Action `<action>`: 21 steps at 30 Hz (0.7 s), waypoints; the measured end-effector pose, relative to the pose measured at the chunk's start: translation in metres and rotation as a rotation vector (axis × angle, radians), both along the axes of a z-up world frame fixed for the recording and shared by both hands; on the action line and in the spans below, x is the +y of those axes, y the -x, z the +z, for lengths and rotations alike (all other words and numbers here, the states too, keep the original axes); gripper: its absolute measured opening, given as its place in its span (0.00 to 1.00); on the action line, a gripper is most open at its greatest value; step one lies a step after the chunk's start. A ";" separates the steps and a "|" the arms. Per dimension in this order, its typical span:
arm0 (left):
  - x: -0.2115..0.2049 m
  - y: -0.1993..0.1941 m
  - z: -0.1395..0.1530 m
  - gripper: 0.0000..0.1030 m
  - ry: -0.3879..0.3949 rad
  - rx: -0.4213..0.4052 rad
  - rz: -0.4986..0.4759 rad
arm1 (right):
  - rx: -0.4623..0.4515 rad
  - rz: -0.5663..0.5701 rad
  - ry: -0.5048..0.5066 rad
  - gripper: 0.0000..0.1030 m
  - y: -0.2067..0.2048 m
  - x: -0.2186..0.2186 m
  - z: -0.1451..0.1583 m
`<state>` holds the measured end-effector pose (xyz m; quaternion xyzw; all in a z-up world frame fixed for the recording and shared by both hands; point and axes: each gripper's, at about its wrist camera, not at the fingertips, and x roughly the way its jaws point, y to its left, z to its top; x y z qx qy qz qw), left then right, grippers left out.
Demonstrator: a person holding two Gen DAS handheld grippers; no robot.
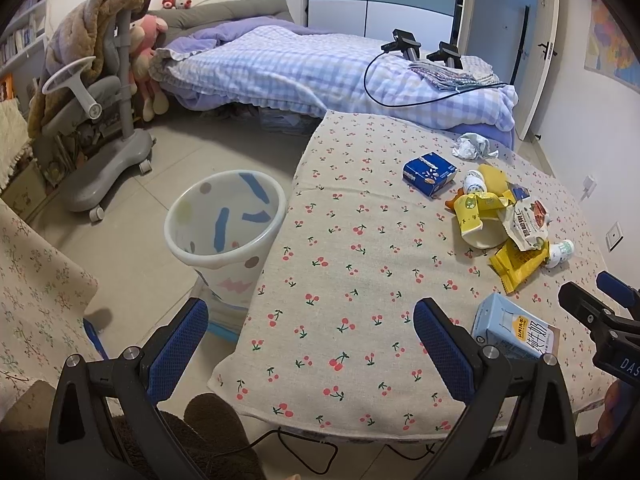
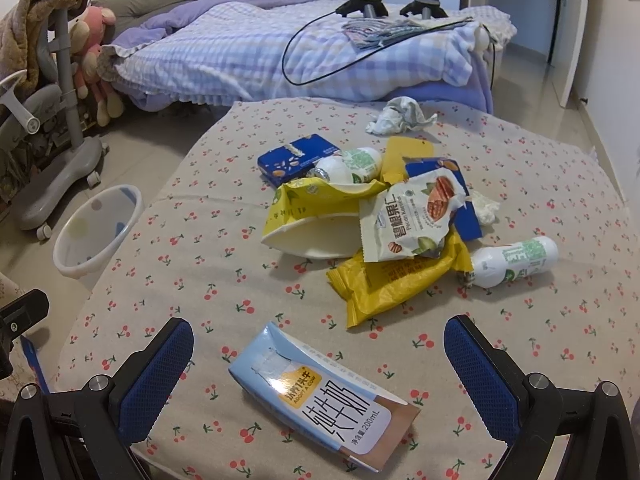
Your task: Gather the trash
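Right wrist view shows the right gripper (image 2: 316, 364) at the bottom of the frame, its tongs wide apart and gripping nothing. Between them lies a light blue milk carton (image 2: 322, 398) flat on the cherry-print tablecloth (image 2: 192, 264). Above it, at the centre, is a heap of trash: a yellow wrapper (image 2: 394, 280), a nut packet (image 2: 408, 216), a crushed yellow cup (image 2: 316, 220), white bottles (image 2: 516, 260) and a blue box (image 2: 296, 156). Higher up lies crumpled paper (image 2: 396, 118).

In the left wrist view, the left gripper (image 1: 310, 338) has its tongs also apart and empty. The patterned bin (image 1: 224, 232) stands on the floor, left of centre, beside the table edge. At the top is the bed (image 1: 288, 64).
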<state>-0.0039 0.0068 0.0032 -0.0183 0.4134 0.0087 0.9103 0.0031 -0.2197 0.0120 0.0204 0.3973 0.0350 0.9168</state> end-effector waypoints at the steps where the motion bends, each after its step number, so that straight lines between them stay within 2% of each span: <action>1: 0.000 0.000 0.000 1.00 0.001 0.000 0.000 | 0.000 -0.001 -0.001 1.00 0.000 0.000 0.000; 21: -0.001 0.000 -0.001 1.00 0.003 0.002 0.000 | 0.006 -0.008 -0.010 1.00 0.000 -0.001 -0.001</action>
